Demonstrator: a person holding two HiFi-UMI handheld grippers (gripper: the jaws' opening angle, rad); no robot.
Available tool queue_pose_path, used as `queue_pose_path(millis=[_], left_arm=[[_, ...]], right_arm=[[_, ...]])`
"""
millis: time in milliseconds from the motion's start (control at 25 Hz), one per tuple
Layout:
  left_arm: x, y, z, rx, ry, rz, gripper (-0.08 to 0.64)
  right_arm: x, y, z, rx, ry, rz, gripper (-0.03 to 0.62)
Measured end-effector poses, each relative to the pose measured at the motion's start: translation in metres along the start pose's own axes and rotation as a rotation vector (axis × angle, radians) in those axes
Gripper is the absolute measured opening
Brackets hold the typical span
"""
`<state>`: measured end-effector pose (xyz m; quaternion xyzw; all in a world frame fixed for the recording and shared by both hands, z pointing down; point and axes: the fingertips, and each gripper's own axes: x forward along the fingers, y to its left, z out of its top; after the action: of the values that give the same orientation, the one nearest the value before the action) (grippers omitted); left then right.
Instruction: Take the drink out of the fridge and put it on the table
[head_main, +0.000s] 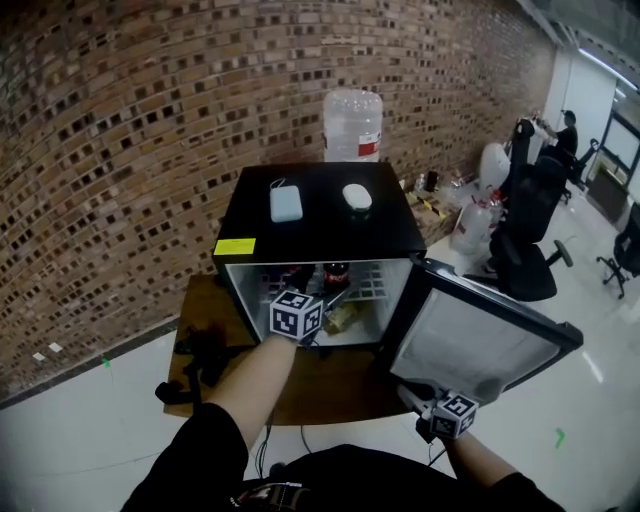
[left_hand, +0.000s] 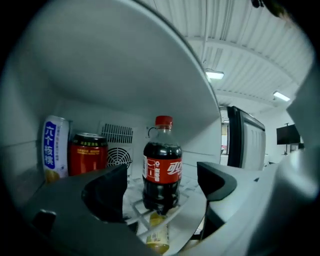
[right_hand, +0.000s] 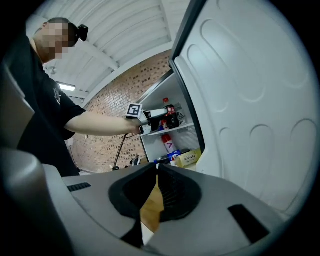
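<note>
A cola bottle with a red cap and red label stands upright on the wire shelf of the open black mini fridge. My left gripper reaches into the fridge, its jaws wide open. The bottle stands just ahead of them, in line with the gap, and the pads do not touch it. In the head view the left gripper is at the shelf's front. My right gripper hangs low beside the fridge door. Its jaws are shut with nothing between them.
A red can and a blue-and-white can stand left of the bottle. A yellowish bottle lies on the level below. The fridge sits on a wooden table. On its top lie two small objects. Office chairs stand at right.
</note>
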<state>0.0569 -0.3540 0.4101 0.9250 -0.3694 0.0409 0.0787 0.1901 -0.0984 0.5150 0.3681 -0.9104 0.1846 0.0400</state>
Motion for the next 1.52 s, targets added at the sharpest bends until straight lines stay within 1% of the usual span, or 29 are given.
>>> queue_pose_path(millis=[40,160,280,320,360,400,520,560,720,840,920,1040,1120,1280,1520], left_arm=[[0.011,0.001,0.0,0.006,0.003,0.0,0.436],[0.042,0.004,0.005,0.034,0.001,-0.008,0.439],[0.065,0.004,0.009,0.095,0.006,-0.02,0.437],[0.068,0.003,0.01,0.117,0.009,-0.024,0.41],[0.069,0.002,0.01,0.135,0.014,-0.029,0.335],[0.07,0.0,0.01,0.151,0.016,-0.038,0.324],[0.067,-0.006,0.009,0.201,0.013,-0.071,0.307],[0.065,-0.008,0.009,0.207,0.008,-0.084,0.305],[0.042,-0.022,0.007,0.205,-0.006,-0.148,0.304],[0.017,-0.039,-0.001,0.224,-0.016,-0.2,0.304],[-0.001,-0.047,-0.009,0.223,-0.026,-0.225,0.304],[-0.023,-0.055,-0.029,0.203,-0.032,-0.249,0.304],[-0.036,-0.058,-0.05,0.19,-0.029,-0.257,0.304],[-0.058,-0.063,-0.106,0.153,-0.006,-0.269,0.304],[-0.078,-0.073,-0.191,0.115,0.035,-0.289,0.304]], right_arm=[[-0.003,-0.002,0.0,0.004,-0.007,-0.003,0.026],[-0.007,-0.016,-0.001,0.014,-0.022,-0.012,0.027],[-0.005,-0.03,-0.006,0.041,-0.027,-0.023,0.026],[-0.005,-0.031,-0.01,0.051,-0.026,-0.024,0.026],[-0.003,-0.031,-0.013,0.058,-0.026,-0.023,0.026],[-0.002,-0.03,-0.016,0.065,-0.025,-0.021,0.026],[0.007,-0.028,-0.023,0.081,-0.03,-0.009,0.026],[0.01,-0.028,-0.025,0.083,-0.031,-0.002,0.026],[0.029,-0.024,-0.028,0.074,-0.036,0.036,0.028],[0.047,-0.02,-0.029,0.043,-0.048,0.073,0.028],[0.059,-0.018,-0.029,0.022,-0.053,0.097,0.026],[0.073,-0.017,-0.032,-0.006,-0.061,0.121,0.027],[0.078,-0.023,-0.038,-0.036,-0.063,0.119,0.027],[0.085,-0.033,-0.055,-0.084,-0.075,0.117,0.027],[0.095,-0.033,-0.079,-0.085,-0.081,0.125,0.028]])
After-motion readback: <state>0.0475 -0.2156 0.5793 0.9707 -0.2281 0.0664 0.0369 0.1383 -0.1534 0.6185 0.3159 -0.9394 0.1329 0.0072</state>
